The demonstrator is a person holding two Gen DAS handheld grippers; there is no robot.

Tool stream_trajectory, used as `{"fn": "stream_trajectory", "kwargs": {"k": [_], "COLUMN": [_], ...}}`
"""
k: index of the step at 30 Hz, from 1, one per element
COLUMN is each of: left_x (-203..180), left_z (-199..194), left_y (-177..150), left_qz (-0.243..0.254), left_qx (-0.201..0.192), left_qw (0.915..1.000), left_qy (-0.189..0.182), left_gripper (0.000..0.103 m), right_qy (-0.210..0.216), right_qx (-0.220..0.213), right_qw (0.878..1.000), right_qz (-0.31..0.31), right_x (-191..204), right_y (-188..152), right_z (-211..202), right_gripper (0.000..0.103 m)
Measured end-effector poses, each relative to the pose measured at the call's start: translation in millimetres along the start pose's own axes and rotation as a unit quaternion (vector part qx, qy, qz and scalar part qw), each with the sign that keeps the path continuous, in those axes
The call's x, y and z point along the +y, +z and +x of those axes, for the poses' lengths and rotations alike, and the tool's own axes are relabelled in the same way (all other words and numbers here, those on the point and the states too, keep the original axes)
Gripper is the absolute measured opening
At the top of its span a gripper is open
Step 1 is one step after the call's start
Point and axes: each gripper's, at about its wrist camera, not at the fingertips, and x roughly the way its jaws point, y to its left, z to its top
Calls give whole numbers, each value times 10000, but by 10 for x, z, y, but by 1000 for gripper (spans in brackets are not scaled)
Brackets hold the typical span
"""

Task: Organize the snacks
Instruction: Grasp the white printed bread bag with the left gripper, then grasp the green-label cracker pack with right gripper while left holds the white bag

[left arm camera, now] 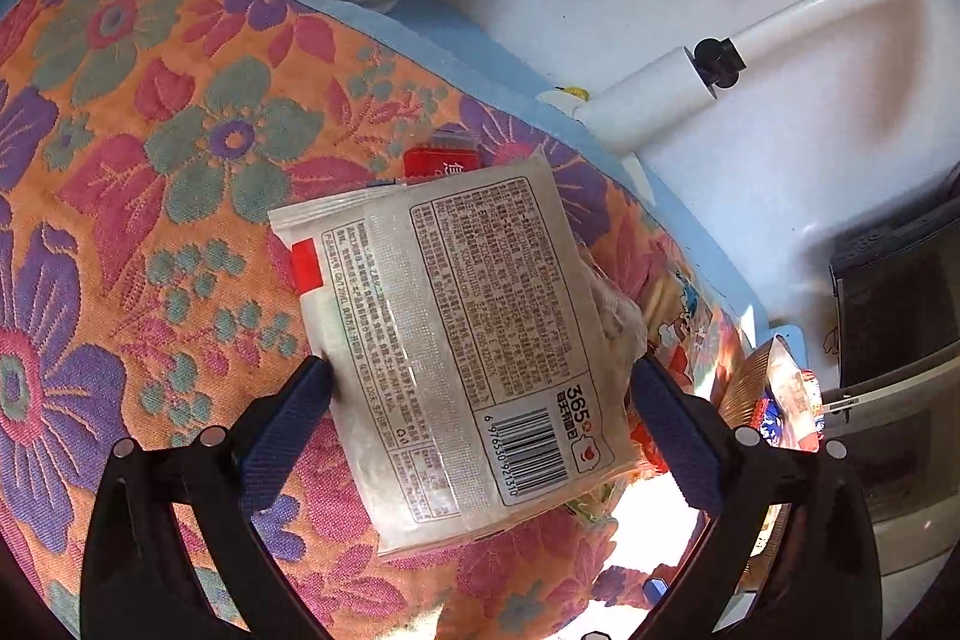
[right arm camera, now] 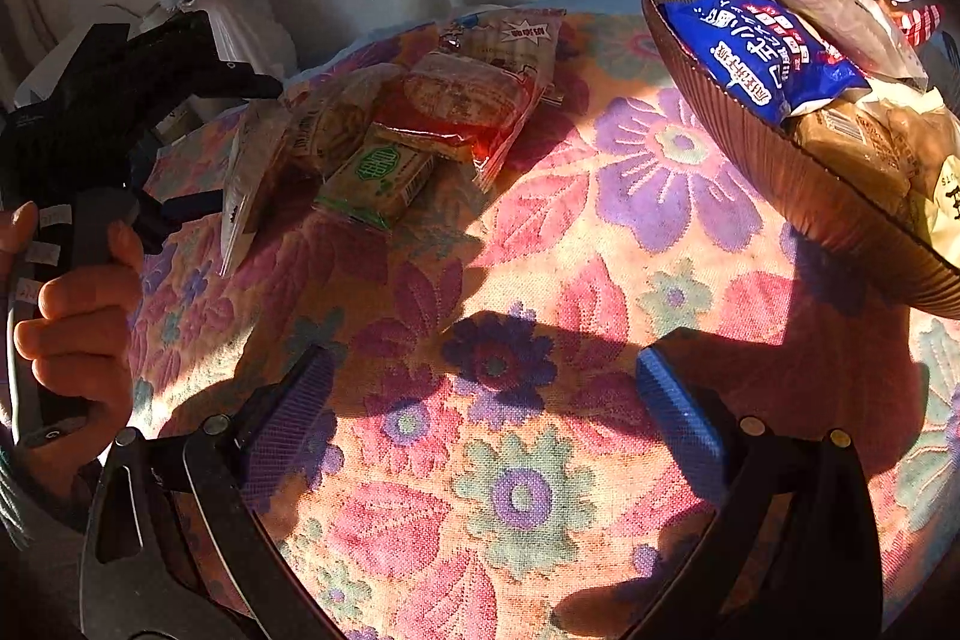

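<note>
Packet, white, label side up: held between the pads of the left tool above the table, clamped across its width near the barcode end; judged light, soft, crinkly and slippery, contents crushable, so a gentle grip suits. Right tool: released, empty, near the basket already holding snacks; loose pile beyond.
</note>
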Motion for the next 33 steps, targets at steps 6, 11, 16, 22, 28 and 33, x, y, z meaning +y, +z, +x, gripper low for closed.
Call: {"fn": "stream_trajectory", "kwargs": {"k": [6,11,16,22,28,33], "left_x": [-273,-262,-53,333,527,407], "left_z": [214,86,-127,-483,-662,-608], "left_y": [-85,-192,-358,-578,-687,-848], "left_qz": [782,1399,2014,2424,2573,2927], "left_qx": [-255,-232,-82,76,-82,-267], "left_qw": [9946,9888,9770,9658,9600,9444], "left_qy": [635,456,692,918,1100,1471], "left_gripper": [98,78,77,77,78,78], "right_qy": [-24,-324,-7,0,-596,-1004], "right_qx": [30,191,385,516,235,56], "right_qw": [10000,9991,9992,9986,9979,9949], "right_qz": [-10,-171,-70,72,124,-75], "right_x": [16,139,311,584,815,895], "right_y": [-4,63,252,569,723,726], "right_z": [7,92,137,451,765,810], "right_gripper": [100,100,90,72,73,63]}}
